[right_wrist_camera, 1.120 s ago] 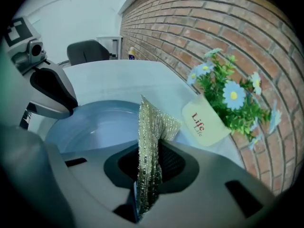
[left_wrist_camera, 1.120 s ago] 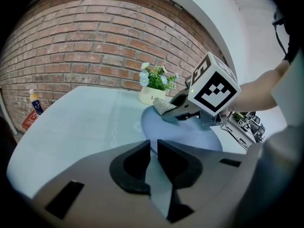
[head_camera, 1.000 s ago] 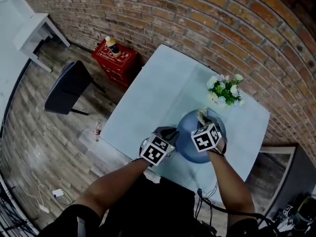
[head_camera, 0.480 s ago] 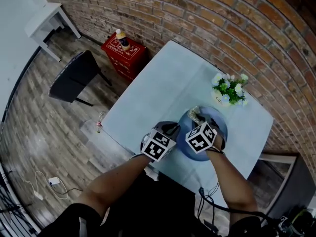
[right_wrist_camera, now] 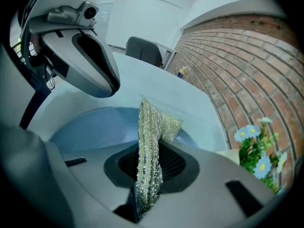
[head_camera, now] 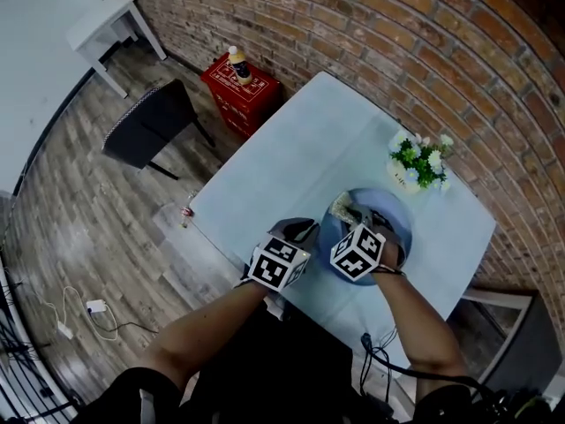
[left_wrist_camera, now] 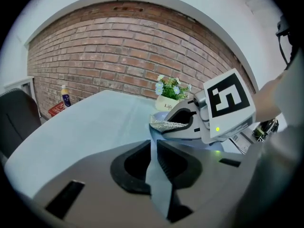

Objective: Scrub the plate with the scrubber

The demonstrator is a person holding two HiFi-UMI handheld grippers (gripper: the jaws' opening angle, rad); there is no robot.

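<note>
Looking along the jaws alone shows right gripper (right_wrist_camera: 146, 151) pinching scrubber (right_wrist_camera: 151, 127), left gripper (left_wrist_camera: 153, 148) pinching plate (left_wrist_camera: 159, 189).

Both forearms reach forward from the body, bare and bent at the elbows, the left forearm (head_camera: 205, 323) angling inward and the right forearm (head_camera: 411, 314) running straighter. The two hands sit close together, side by side. The left gripper (head_camera: 303, 230) points shallowly downward, its jaws drawn close and pinching the thin rim of the plate (left_wrist_camera: 157, 186). The right gripper (head_camera: 357, 215) tips down more steeply, just beside the left one, its jaws closed on the scrubber (right_wrist_camera: 149, 146), which stands up between them.
</note>
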